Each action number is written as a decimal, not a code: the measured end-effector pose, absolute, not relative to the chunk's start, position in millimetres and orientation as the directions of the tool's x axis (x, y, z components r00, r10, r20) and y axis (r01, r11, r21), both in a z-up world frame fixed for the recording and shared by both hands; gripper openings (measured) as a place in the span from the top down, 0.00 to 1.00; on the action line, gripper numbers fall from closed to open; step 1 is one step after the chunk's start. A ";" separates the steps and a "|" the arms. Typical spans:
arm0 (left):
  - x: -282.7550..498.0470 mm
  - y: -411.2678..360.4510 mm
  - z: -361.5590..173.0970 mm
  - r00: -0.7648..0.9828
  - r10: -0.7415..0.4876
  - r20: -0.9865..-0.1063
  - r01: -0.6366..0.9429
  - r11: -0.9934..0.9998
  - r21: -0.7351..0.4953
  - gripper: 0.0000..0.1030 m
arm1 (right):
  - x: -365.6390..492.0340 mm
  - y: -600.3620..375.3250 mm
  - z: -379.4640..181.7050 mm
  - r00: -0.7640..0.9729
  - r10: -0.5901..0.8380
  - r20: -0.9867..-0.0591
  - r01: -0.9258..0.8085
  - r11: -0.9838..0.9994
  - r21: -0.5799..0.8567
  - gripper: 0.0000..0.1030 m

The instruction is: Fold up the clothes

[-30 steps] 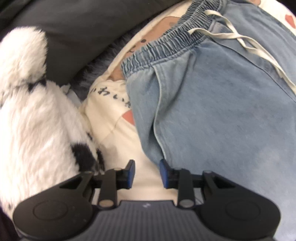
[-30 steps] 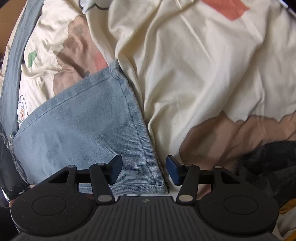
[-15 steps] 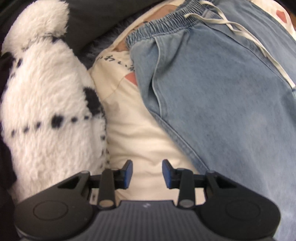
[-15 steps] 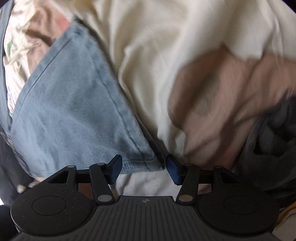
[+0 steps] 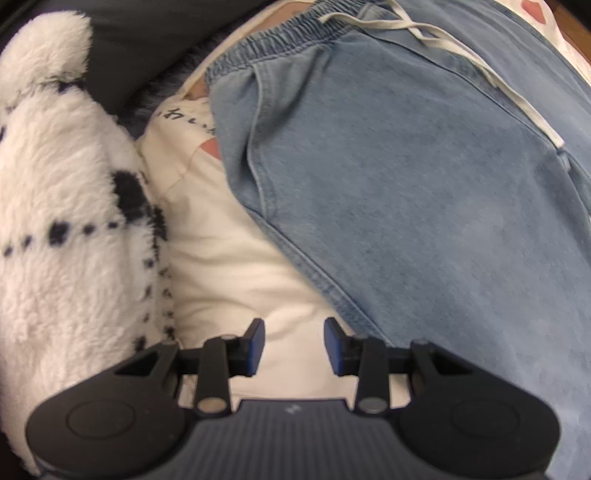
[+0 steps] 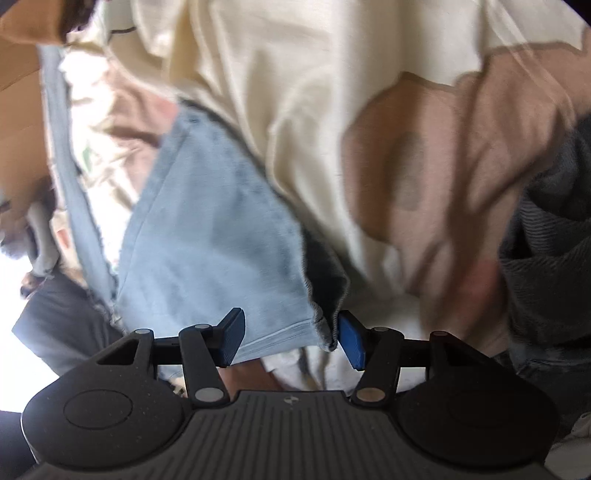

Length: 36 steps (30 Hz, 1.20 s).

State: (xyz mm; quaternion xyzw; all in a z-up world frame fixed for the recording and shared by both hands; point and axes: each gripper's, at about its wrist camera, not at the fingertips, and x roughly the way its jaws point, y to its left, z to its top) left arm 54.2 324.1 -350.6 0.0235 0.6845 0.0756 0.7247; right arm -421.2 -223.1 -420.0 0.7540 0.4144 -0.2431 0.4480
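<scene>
Light blue denim trousers (image 5: pixel 424 192) with an elastic waistband and a white drawstring (image 5: pixel 454 48) lie on a cream printed bedsheet (image 5: pixel 229 266). My left gripper (image 5: pixel 293 345) is open and empty over the sheet, just left of the trousers' side seam. In the right wrist view a trouser leg end (image 6: pixel 207 251) lies on the same sheet (image 6: pixel 295 74). My right gripper (image 6: pixel 291 338) is open, and the leg's hem corner sits between its fingers without being pinched.
A fluffy white garment with black spots (image 5: pixel 62 221) lies left of the left gripper. A dark grey pillow (image 5: pixel 155 33) is behind it. A dark grey knitted garment (image 6: pixel 546 258) lies right of the right gripper. Brown cardboard (image 6: pixel 18 110) is at the far left.
My left gripper has slid back and left off the trousers onto the sheet. My right gripper has moved forward, so the leg hem corner now lies between its fingers.
</scene>
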 end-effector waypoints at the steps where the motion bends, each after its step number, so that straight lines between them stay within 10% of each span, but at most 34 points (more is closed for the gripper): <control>1: 53.4 323.8 -352.2 0.053 0.138 -0.989 -0.079 0.988 0.133 0.64 | -419.7 -223.3 -419.7 0.543 0.406 -0.735 0.840 -0.252 0.481 0.44; 21: 33.7 352.1 -363.6 0.035 0.129 -0.991 -0.154 0.980 0.123 0.64 | -410.2 -238.7 -422.8 0.591 0.357 -0.724 0.805 -0.202 0.557 0.67; 30: 28.6 351.4 -363.4 0.024 0.138 -0.990 -0.120 0.984 0.134 0.64 | -410.1 -234.8 -431.9 0.462 0.406 -0.789 0.885 -0.153 0.439 0.62; 36: 27.3 355.6 -360.9 0.022 0.161 -0.987 -0.115 0.981 0.157 0.64 | -413.5 -234.2 -425.7 0.459 0.396 -0.795 0.886 -0.134 0.444 0.37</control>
